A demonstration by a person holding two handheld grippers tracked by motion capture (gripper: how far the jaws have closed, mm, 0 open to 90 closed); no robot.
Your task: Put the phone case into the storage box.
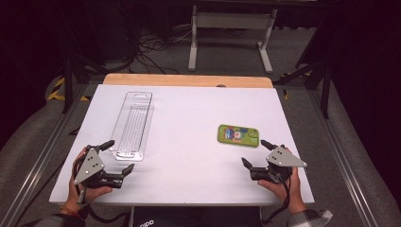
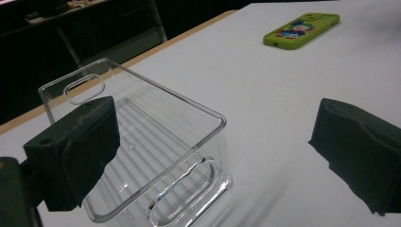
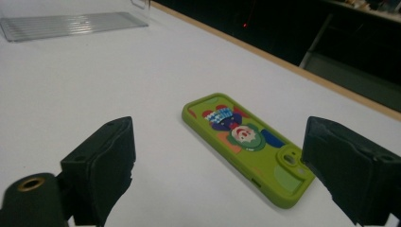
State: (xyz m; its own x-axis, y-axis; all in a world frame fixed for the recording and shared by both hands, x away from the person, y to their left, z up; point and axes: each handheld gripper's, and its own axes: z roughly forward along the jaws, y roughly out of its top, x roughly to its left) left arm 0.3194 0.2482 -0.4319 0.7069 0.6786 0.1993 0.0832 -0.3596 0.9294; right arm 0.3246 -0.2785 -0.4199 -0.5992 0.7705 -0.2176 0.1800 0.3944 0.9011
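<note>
White table (image 1: 189, 142), clear tray (image 1: 132, 124) lengthwise away from person, green phone case (image 1: 238, 135) crosswise — left gripper (image 1: 119, 157), right gripper (image 1: 253, 152) both released.

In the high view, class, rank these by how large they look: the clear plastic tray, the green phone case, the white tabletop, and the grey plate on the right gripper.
1. white tabletop
2. clear plastic tray
3. and 4. green phone case and grey plate: too alike to rank, and the plate sits nearer the camera.
</note>
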